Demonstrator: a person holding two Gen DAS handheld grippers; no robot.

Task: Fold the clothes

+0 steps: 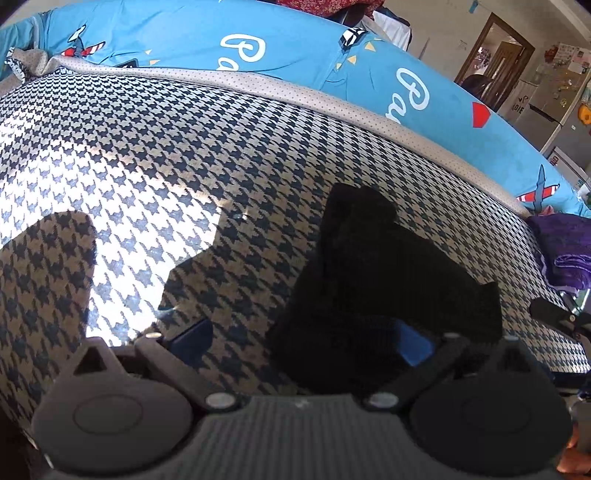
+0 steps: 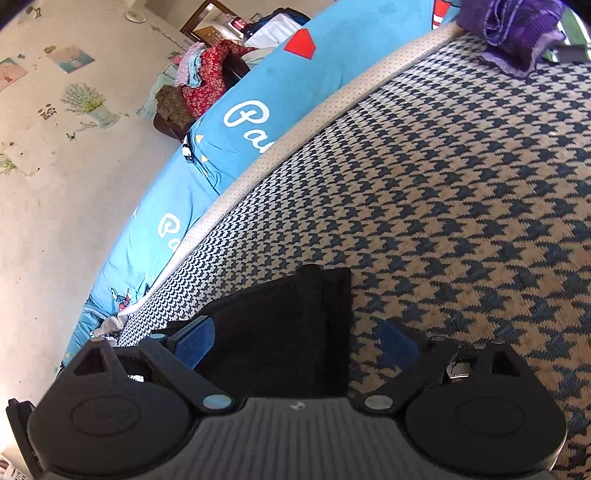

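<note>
Lying on houndstooth cover (image 2: 461, 177), black garment (image 2: 280, 332) between spread tools, folded edge straight

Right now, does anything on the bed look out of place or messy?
Nothing is spilled or damaged. The black garment lies unevenly bunched on the houndstooth cover, partly folded, with both grippers open over it. A purple cloth sits rumpled at the far edge.

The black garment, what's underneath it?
The black garment lies on the houndstooth cover, which shows all around it. Whatever sits directly beneath the cloth is covered. Both grippers stand open at its edge.
</note>
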